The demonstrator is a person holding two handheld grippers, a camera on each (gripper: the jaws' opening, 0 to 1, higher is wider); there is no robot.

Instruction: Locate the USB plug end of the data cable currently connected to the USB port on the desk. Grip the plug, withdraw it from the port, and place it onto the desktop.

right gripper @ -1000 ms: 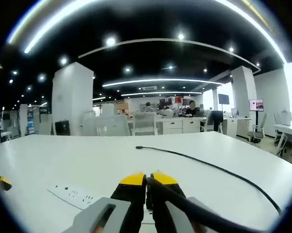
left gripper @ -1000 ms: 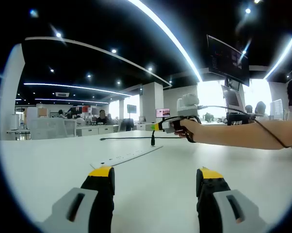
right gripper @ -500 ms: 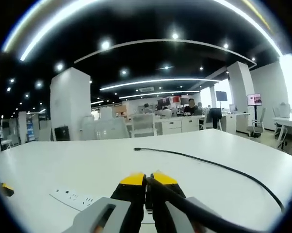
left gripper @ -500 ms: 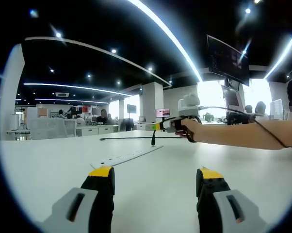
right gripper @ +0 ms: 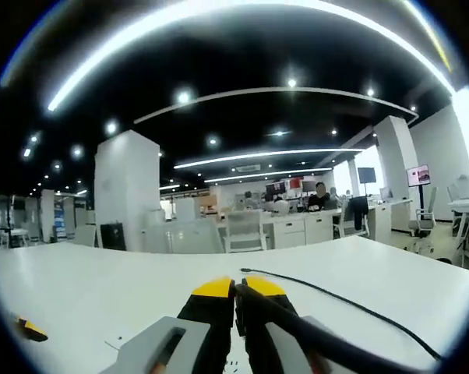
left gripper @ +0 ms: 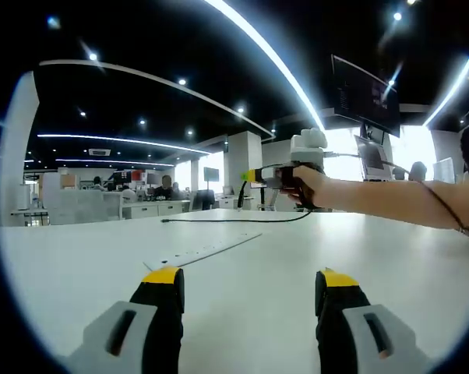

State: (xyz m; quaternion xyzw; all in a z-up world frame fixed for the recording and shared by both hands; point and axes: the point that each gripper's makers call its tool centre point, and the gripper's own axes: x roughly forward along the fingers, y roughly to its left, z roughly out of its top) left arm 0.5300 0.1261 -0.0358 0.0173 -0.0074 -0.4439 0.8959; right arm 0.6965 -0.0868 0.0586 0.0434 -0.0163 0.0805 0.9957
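Tongs on my right (right gripper: 235,290) are clenched on the USB plug of the data cable (right gripper: 336,296), their yellow tips pressed together at the bottom centre of the right gripper view with the black cable running out between them toward the lower right and then curving up across the white counter (right gripper: 102,288) to its free end just above the tips. In the left gripper view I see those same right tongs (left gripper: 254,176) at centre right, lifted above the counter, with the plug hanging down from their tips and the cable sagging back to the counter surface left of them. My left tongs (left gripper: 250,287) sit at the bottom of that view, released, jaws spread wide with nothing between them. The white power strip (left gripper: 203,251) lies on the counter just above my left tongs, its long axis running from lower left toward the upper right of the frame. I judge the plug is already out of its port and well clear of the strip, so the withdrawal step looks done and the placing step is what remains. The plug seems to point downward from the tips, its long axis close to vertical in the left gripper view, though it is small and I cannot be certain. Next I should lower my right hand until the plug rests on bare counter, then release.
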